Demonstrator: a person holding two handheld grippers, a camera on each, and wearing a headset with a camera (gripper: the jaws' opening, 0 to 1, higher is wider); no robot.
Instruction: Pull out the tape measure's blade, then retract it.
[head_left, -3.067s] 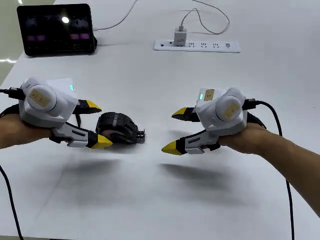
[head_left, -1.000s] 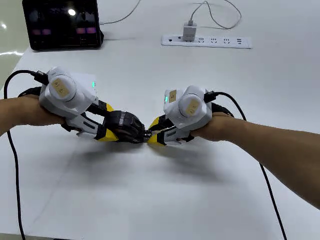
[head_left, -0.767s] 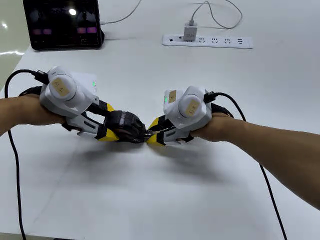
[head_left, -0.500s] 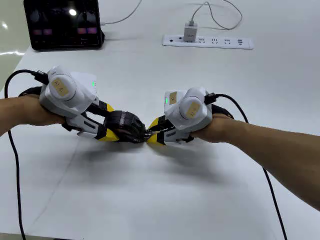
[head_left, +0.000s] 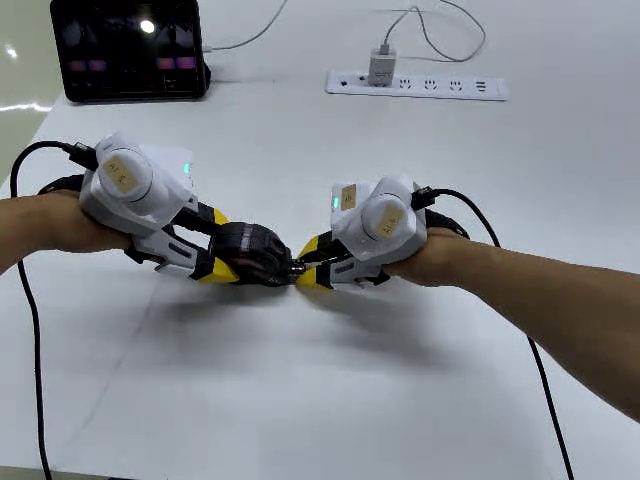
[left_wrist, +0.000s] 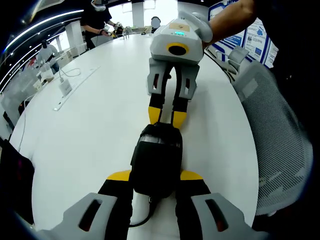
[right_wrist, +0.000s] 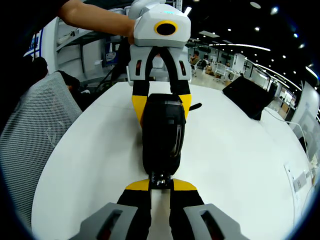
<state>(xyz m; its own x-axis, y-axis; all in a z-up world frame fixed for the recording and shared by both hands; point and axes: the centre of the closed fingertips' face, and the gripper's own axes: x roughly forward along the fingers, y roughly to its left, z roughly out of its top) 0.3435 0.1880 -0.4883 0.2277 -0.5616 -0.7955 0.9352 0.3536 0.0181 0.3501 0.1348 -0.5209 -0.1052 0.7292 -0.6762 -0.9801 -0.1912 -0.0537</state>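
White tabletop (head_left: 330, 400): broad and bare under both grippers; a mesh-backed chair (left_wrist: 280, 130) stands at its edge in the left gripper view
Black tablet (head_left: 125, 50): propped at the far left of the table, screen dim; well apart from the work
Power strip (head_left: 420, 85): white, along the far side; a charger (head_left: 380, 68) is plugged into it, its cable running off the top of the head view
Left gripper (head_left: 220, 245): jaws drawn in round the tape measure's case from both sides; yellow tips pressed to its flanks; it pins the case in place
Right gripper (head_left: 305, 265): faces the left one, tip to tip; jaws nearly together, pinched on the end hook at the case mouth, as far as the right gripper view tells
Tape measure (head_left: 250, 253): black case, low on the tabletop between the two grippers, mouth turned toward the right gripper; whether it rests on the surface or is just lifted I cannot tell
End hook (right_wrist: 160, 180): small metal tab, tight against the case mouth, between the right gripper's yellow tips
Progress: both holds look set; no blade shows between case and hook, so the pull has not begun
Left to do: draw the blade out, then let it run back in; both halves of the task remain
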